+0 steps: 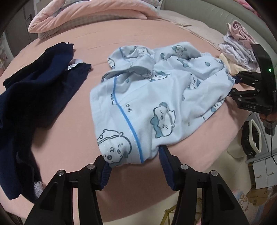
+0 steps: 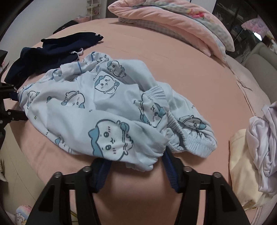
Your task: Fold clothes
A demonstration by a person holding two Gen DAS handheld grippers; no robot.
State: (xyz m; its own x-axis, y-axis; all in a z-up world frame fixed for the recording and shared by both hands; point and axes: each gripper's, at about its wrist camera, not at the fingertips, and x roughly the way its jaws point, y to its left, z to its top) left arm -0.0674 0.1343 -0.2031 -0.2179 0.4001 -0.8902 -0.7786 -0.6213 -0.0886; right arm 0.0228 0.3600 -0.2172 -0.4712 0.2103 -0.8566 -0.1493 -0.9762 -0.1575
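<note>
Lying crumpled mid-bed (image 1: 69, 129), between the two grippers: pale blue pyjamas (image 1: 147, 97)

At 6 o'clock of the left view, left gripper (image 1: 134, 161), jaws part-spread and pinching a bunched hem, with cloth puckered against both pads. Probably gripped there to secure one end of the garment.

At 6 o'clock of the right view, right gripper (image 2: 136, 161), likewise nipping gathered cloth just beside the elastic waistband. Judged to be held so as to draw the piece taut between its two ends and lay it flat before any fold.

At 9 o'clock of the left view, navy garment (image 1: 34, 90), unfolded and apart from the pyjamas, perhaps awaiting its turn. At 3 o'clock of the right view, white and cream heap (image 2: 259, 135), cut off by the frame edge. At 12 o'clock, quilt (image 1: 83, 15), pushed well clear of the work.

Hard to make out: number of layers caught in each pinch, since cloth drapes over the fingertips; trousers alone or a top tangled in as well; far edge of the bed lost to lens bend
</note>
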